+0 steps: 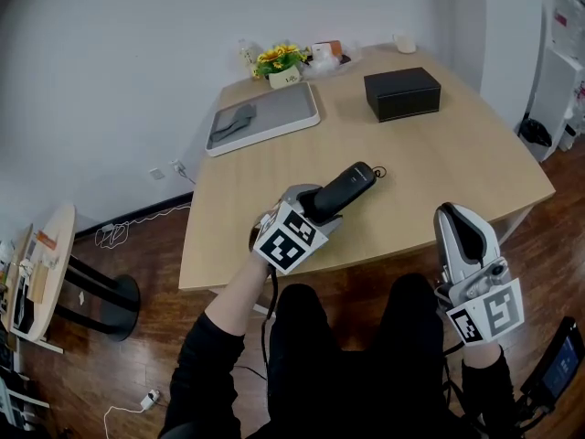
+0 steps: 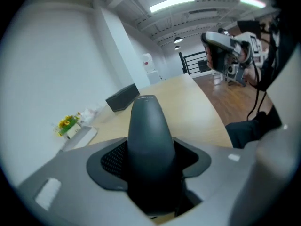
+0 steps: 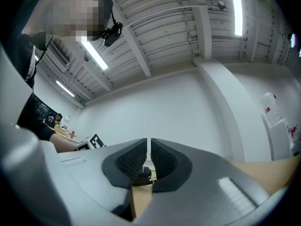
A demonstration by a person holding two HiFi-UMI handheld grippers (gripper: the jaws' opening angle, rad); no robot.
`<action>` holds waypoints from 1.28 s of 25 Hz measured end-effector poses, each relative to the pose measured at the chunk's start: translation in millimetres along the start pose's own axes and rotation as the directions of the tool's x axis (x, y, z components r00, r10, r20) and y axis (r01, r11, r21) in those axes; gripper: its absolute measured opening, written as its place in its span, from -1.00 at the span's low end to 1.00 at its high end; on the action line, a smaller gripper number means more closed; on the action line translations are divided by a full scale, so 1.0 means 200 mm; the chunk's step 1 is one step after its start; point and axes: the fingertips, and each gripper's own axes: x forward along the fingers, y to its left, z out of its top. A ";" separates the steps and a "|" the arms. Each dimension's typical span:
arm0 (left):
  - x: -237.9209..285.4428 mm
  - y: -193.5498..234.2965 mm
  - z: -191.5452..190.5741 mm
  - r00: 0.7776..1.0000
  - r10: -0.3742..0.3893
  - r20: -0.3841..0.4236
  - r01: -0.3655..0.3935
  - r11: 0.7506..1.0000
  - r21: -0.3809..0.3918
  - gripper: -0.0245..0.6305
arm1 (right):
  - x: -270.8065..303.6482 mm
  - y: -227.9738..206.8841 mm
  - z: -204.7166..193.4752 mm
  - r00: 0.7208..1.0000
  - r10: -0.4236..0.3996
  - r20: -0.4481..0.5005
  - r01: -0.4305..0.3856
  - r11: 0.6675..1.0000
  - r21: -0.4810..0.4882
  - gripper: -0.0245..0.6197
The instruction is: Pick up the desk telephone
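The black telephone handset (image 1: 345,190) sticks out forward from my left gripper (image 1: 315,210) over the front part of the wooden table (image 1: 439,163). In the left gripper view the handset (image 2: 148,140) fills the gap between the two pads, which press on its sides. A short curl of cord (image 1: 379,172) shows at its far tip. My right gripper (image 1: 466,231) hangs off the table's front right edge, pointing up, jaws together with nothing between them. The right gripper view shows the same: the right gripper (image 3: 149,161) has its pads almost touching.
A black box (image 1: 402,93) stands at the back right of the table. A grey tray (image 1: 263,117) with a grey cloth lies at the back left, next to yellow flowers (image 1: 279,59) and a cup (image 1: 405,43). My knees are under the table's front edge.
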 end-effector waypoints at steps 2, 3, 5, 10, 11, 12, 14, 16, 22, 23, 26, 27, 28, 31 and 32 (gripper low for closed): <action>-0.09 0.04 0.05 0.992 0.108 0.068 -0.110 0.993 0.031 -0.11 | 0.00 -0.01 0.00 1.000 -0.001 0.002 0.001 1.000 0.000 -0.84; -0.14 0.06 0.07 0.983 0.151 0.106 -0.154 0.988 0.021 -0.11 | 0.00 -0.01 0.00 1.000 -0.002 0.000 0.002 1.000 0.001 -0.84; -0.27 0.10 0.12 0.958 0.231 0.173 -0.229 0.973 -0.031 -0.11 | 0.00 -0.01 -0.01 1.000 -0.004 -0.006 0.004 1.000 0.003 -0.84; -0.67 0.20 0.21 0.852 0.435 0.292 -0.392 0.899 -0.196 -0.11 | 0.00 -0.01 -0.02 1.000 -0.007 -0.010 0.008 1.000 0.005 -0.84; -0.74 0.21 0.22 0.822 0.480 0.307 -0.427 0.876 -0.225 -0.11 | 0.00 -0.01 -0.01 1.000 -0.010 -0.006 0.010 1.000 0.002 -0.84; -0.81 0.23 0.22 0.790 0.524 0.319 -0.463 0.850 -0.250 -0.11 | 0.00 -0.01 -0.01 1.000 -0.015 -0.002 0.015 1.000 -0.002 -0.85; -0.93 0.25 0.22 0.719 0.606 0.339 -0.536 0.795 -0.284 -0.11 | -0.01 -0.03 0.00 0.999 -0.035 0.007 0.035 0.999 -0.007 -0.87; -1.02 0.27 0.20 0.654 0.672 0.349 -0.598 0.741 -0.306 -0.11 | -0.03 -0.05 0.01 0.998 -0.061 0.016 0.061 0.998 -0.004 -0.89; -1.11 0.30 0.16 0.587 0.724 0.361 -0.630 0.689 -0.358 -0.11 | -0.02 -0.06 0.02 0.998 -0.066 0.005 0.066 0.998 0.001 -0.90; -1.10 0.30 0.16 0.588 0.724 0.362 -0.631 0.690 -0.355 -0.11 | -0.02 -0.06 0.01 0.998 -0.066 0.004 0.066 0.998 0.000 -0.90; -1.09 0.30 0.17 0.579 0.727 0.369 -0.634 0.686 -0.356 -0.11 | -0.01 -0.05 0.02 0.998 -0.054 0.010 0.054 0.998 -0.010 -0.90; -1.10 0.30 0.17 0.578 0.727 0.372 -0.634 0.686 -0.356 -0.11 | -0.01 -0.04 0.02 0.999 -0.044 0.011 0.044 0.999 -0.013 -0.90; -1.10 0.29 0.17 0.577 0.726 0.374 -0.633 0.687 -0.356 -0.11 | 0.00 -0.03 0.02 0.999 -0.036 0.012 0.036 0.999 -0.015 -0.90; -1.10 0.29 0.17 0.580 0.723 0.375 -0.627 0.690 -0.361 -0.11 | 0.00 -0.03 0.03 0.999 -0.033 0.013 0.033 0.999 -0.015 -0.90; -1.10 0.29 0.17 0.582 0.722 0.373 -0.625 0.692 -0.363 -0.11 | 0.00 -0.03 0.03 0.999 -0.034 0.014 0.035 0.999 -0.015 -0.90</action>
